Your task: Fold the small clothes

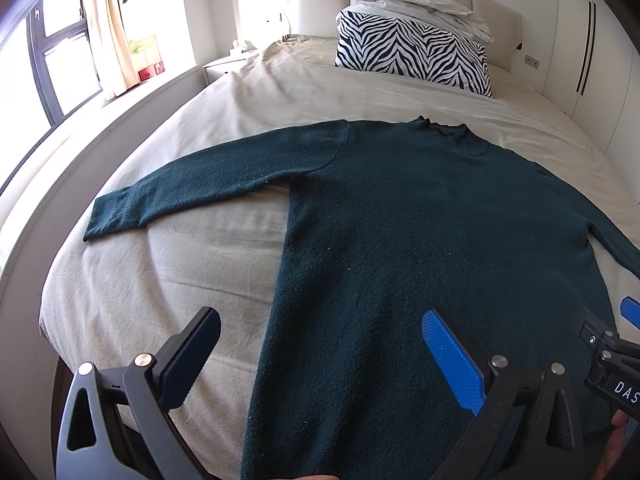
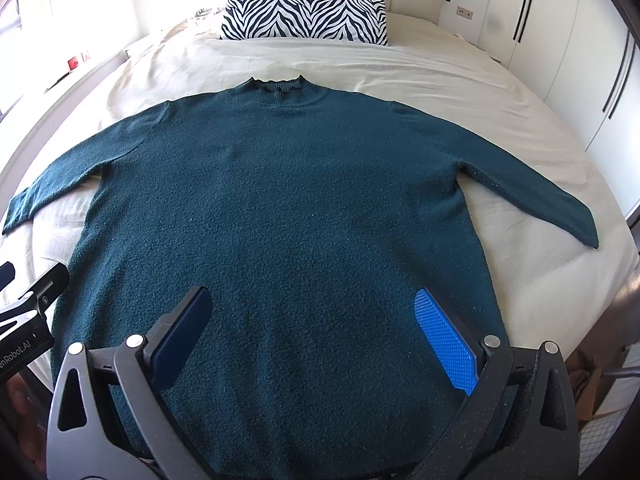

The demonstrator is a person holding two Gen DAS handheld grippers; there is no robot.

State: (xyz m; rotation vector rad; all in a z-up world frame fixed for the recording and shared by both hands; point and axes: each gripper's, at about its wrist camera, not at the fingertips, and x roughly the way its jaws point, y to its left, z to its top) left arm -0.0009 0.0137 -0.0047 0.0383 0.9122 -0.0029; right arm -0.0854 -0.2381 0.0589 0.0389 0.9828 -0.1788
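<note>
1. The sweater's (image 1: 400,240) right sleeve runs out past the right edge of the left wrist view, so its cuff is unseen there.
2. The sweater's near hem is covered by the gripper frames in both views and cannot be made out.
3. The right gripper (image 1: 628,316) shows in the left wrist view only as one blue fingertip and part of its body, its lettering cut off at the frame edge.
4. The left gripper (image 2: 8,274) is mostly cut off by the left edge of the right wrist view.
5. The window (image 1: 60,52) is blown out; nothing outside can be told.
6. Small items on the far left sill (image 1: 148,60) are too blurred to identify.
</note>
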